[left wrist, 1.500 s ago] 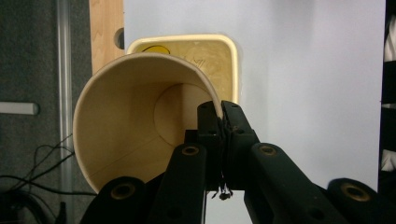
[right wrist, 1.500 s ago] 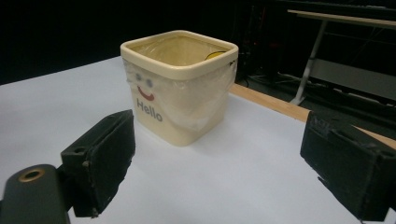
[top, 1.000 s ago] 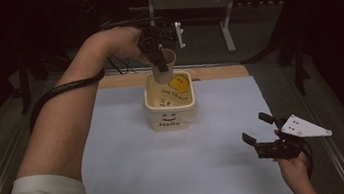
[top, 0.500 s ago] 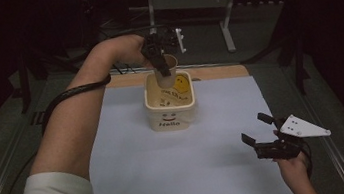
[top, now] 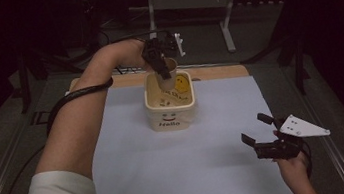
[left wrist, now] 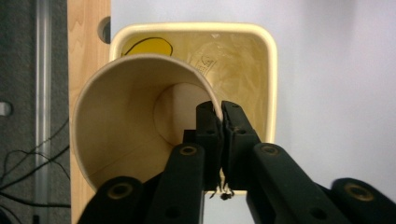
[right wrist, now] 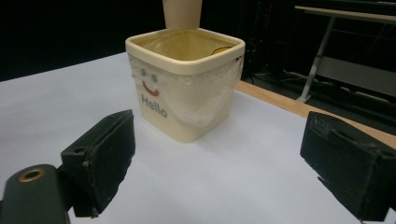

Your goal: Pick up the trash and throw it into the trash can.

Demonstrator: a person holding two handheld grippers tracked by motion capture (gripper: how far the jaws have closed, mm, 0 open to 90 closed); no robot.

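Between the left gripper's fingers sits the paper cup's rim, pinched above the bin; the high view shows the right gripper's fingers spread, empty.

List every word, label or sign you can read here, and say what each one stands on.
"Hello": on the front of the cream bin, under a printed smiling face, readable in the high view and the right gripper view.
Dark marks on the clear liner inside the bin: too blurred to read.
Paper cup: no text visible.
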